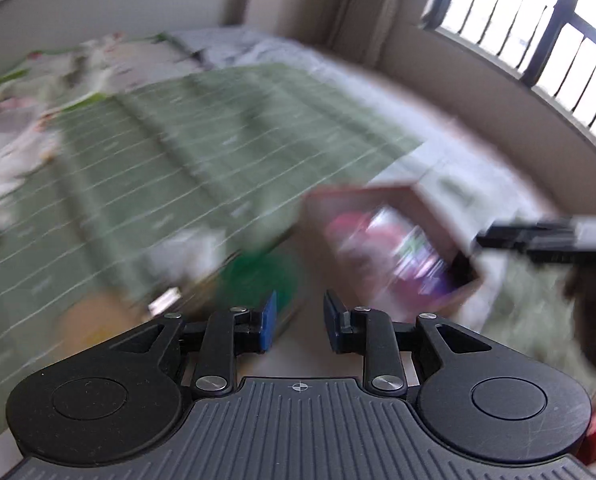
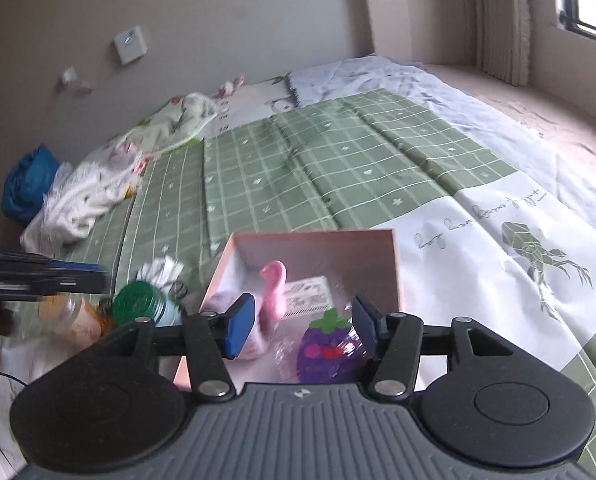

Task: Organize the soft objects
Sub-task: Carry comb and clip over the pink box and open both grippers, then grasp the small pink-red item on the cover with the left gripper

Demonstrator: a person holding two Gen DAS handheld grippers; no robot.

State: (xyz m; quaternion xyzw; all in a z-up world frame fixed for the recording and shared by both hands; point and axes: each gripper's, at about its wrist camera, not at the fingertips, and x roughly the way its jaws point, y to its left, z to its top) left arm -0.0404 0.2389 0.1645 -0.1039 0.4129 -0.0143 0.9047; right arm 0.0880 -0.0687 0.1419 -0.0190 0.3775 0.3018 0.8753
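Observation:
A pink open box (image 2: 393, 264) sits on the bed and holds a pink soft toy (image 2: 274, 284), a purple eggplant-like plush (image 2: 325, 356) in clear wrap and a white card (image 2: 305, 296). My right gripper (image 2: 301, 330) is open and empty, just above the box's near side. My left gripper (image 1: 299, 322) is open and empty, with blue pads, over a green-lidded jar (image 1: 262, 280). The left wrist view is blurred; the box (image 1: 429, 208) shows at its right.
A green-lidded jar (image 2: 138, 300), an orange-topped jar (image 2: 78, 320) and a white crumpled item (image 2: 162, 270) lie left of the box. The bed has a green checked cover (image 2: 317, 160). White blankets (image 2: 82, 200) and a blue bag (image 2: 26, 184) lie at the far left. A window (image 1: 537, 40) is on the right.

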